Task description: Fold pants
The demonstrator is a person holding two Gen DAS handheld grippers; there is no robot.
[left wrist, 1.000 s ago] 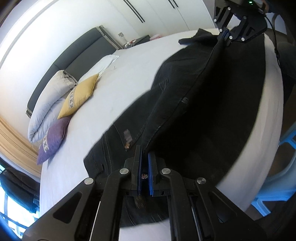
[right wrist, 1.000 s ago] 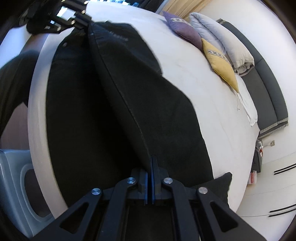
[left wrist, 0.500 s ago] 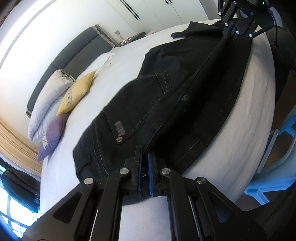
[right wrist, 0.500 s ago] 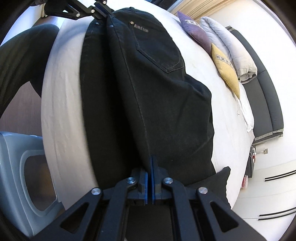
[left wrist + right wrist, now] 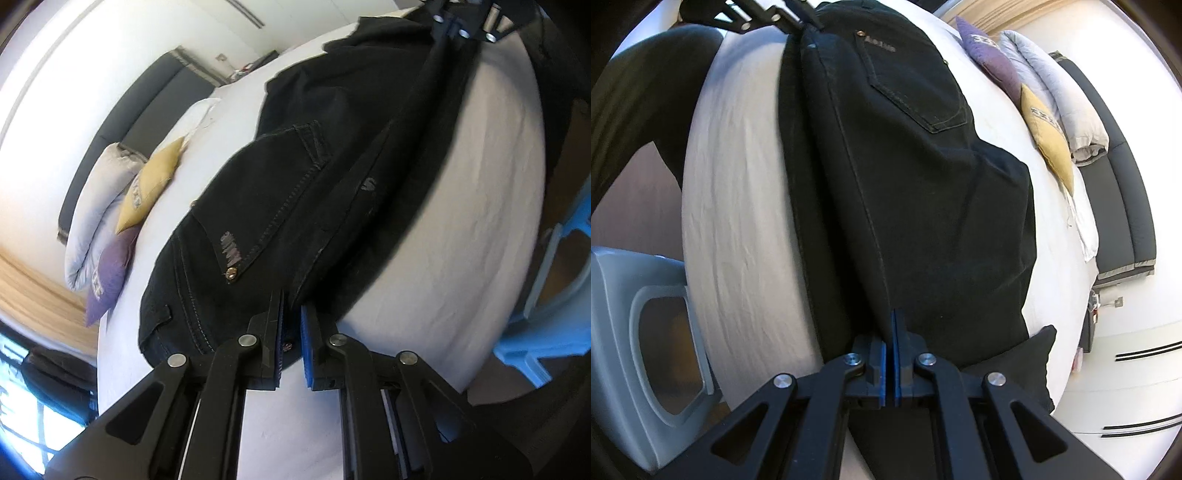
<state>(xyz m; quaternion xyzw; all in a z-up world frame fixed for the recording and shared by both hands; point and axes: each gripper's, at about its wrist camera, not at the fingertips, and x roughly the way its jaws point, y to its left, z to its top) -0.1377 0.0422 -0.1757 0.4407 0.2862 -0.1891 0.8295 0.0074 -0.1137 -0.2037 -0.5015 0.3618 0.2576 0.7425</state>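
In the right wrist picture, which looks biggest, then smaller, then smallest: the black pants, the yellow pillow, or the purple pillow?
1. Black pants, by far the largest.
2. Yellow pillow.
3. Purple pillow.
The two pillows look close in size, and the purple one lies farther from the camera, so their order is unsure.

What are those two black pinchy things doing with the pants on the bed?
A person is folding black pants on a white bed with a gripper in each hand. The right gripper is shut on a fold at one end. The left gripper, at the waistband end, is just opening, with cloth between its fingers. The pants lie along the bed's edge, folded lengthwise.
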